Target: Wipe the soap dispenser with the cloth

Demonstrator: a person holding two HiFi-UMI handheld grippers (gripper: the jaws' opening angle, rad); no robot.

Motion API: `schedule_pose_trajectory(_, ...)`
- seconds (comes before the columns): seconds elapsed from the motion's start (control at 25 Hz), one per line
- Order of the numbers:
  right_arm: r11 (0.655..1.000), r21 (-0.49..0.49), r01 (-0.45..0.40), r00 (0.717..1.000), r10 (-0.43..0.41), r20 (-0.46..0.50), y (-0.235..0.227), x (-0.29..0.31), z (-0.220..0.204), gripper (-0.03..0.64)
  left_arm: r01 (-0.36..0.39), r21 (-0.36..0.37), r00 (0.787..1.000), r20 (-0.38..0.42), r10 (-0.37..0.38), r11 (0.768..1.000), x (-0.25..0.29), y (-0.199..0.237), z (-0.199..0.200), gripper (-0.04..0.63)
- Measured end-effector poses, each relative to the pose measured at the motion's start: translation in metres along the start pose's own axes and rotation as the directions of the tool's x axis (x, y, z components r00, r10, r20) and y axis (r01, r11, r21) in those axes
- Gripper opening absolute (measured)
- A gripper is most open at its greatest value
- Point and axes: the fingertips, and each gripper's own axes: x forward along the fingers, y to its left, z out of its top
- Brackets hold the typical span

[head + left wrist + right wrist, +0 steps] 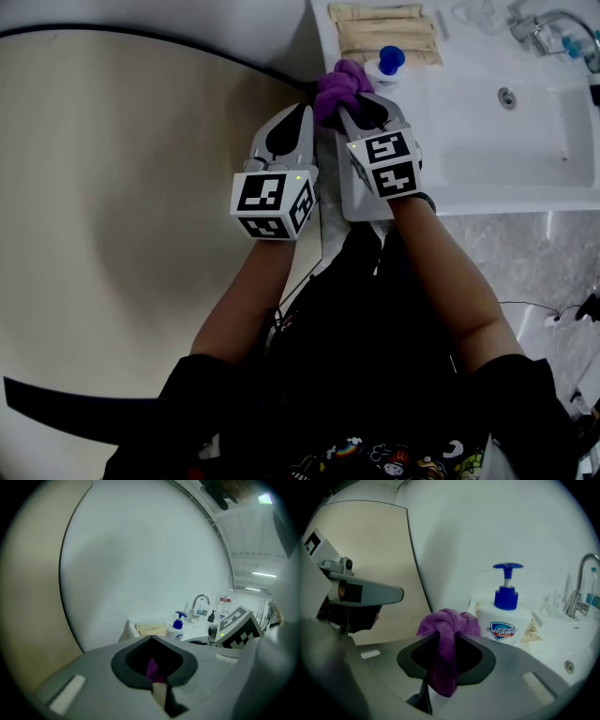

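The white soap dispenser (384,66) with a blue pump stands on the white counter's near-left corner; it also shows as the dispenser (505,616) and, small, the dispenser (176,629). A bunched purple cloth (337,86) sits just in front of it. My right gripper (361,103) is shut on the cloth (447,623), which bulges above the jaws and hangs below them, close to the bottle's left side. My left gripper (302,111) lies alongside, its tip at the cloth's left edge. In the left gripper view, this gripper (153,665) is shut with a thin purple sliver pinched in it.
A white sink basin (511,131) with a chrome faucet (539,28) lies right of the dispenser. Beige folded towels (384,33) lie behind it on the counter (469,192). A black cable (141,36) curves along the beige surface at left.
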Motion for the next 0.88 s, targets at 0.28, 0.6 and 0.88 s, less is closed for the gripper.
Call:
schedule_pose_trajectory(0.28, 0.999, 0.047, -0.013, 0.999, 0.016, -0.043, -0.004, 0.005, -0.021, 0.121, 0.013, -0.018, 1.0, -0.003, -0.013, 1.0, 0.003, 0.001, -0.007, 0.001)
schedule_pose_trajectory(0.6, 0.999, -0.017, -0.027, 0.999, 0.027, -0.03, 0.007, -0.017, -0.012, 0.121, 0.04, -0.027, 0.999, 0.025, -0.039, 0.999, 0.009, -0.005, 0.002, 0.002)
schedule_pose_trajectory(0.88, 0.997, -0.079, 0.008, 0.993, 0.001, 0.119, 0.003, -0.031, 0.058, 0.121, 0.032, -0.018, 0.998, 0.058, -0.031, 0.999, 0.009, -0.002, 0.023, 0.002)
